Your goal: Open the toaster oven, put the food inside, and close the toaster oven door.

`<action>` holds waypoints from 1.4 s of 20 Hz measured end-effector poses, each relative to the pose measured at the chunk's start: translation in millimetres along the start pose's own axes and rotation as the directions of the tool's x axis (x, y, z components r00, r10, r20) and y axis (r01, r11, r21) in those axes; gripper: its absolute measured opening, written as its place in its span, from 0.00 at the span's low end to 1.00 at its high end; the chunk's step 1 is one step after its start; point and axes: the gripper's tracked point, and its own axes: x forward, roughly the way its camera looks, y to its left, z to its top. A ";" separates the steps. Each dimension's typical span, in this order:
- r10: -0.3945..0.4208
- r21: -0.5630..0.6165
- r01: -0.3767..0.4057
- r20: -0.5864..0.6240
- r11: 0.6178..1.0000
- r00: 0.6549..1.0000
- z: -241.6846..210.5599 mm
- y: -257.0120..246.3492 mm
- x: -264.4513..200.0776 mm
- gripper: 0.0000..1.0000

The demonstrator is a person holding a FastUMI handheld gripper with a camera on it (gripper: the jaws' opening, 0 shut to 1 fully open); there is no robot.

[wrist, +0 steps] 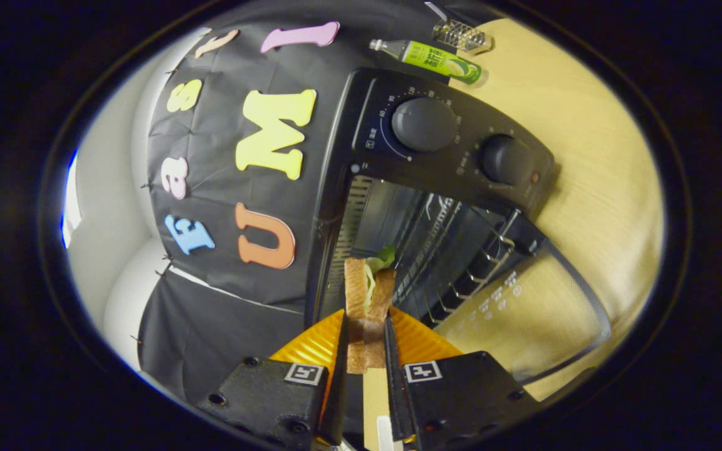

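You've got the desk (593, 188) spread out beyond the tool, pale wood, and on it the toaster oven (436, 188) sits just ahead of you, viewed at a heavy tilt. Its glass door (524, 313) is already dropped open, hanging out toward you off to one side of the tool, so step one looks done. The cavity is wide open, the wire rack (461, 275) showing inside, two big knobs (425, 124) on the control panel beyond.

Far past the oven, a green bottle (430, 57) lies on the desk near a small wire stand (461, 34), well out of your way.

Now the food: the sandwich (368, 300) is pinched upright between your fingers, both pressing its bread faces, lettuce poking out at the far end. The tool (366, 341) is narrow, clamped on it, and the sandwich tip is right at the oven mouth.

So you're mid-insertion, I'd say. Next calls for pushing straight in over the rack, levelling the sandwich, then letting go without snagging the wires.
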 end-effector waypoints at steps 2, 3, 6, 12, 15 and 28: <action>-0.037 -0.014 0.037 -0.004 0.999 0.999 8.7 -8.8 21.9 0.33; -0.039 0.000 0.039 -0.002 0.999 0.999 10.6 -9.7 31.7 0.34; -0.076 -0.036 0.076 -0.007 0.996 0.997 4.8 -17.1 52.4 0.33; -0.123 -0.157 0.126 0.029 0.979 0.992 12.5 -26.6 63.1 0.33; -0.187 -0.283 0.192 0.045 0.940 0.981 14.0 -27.8 63.8 0.41; -0.429 -0.702 0.497 0.293 0.511 0.854 18.0 -28.4 32.1 1.00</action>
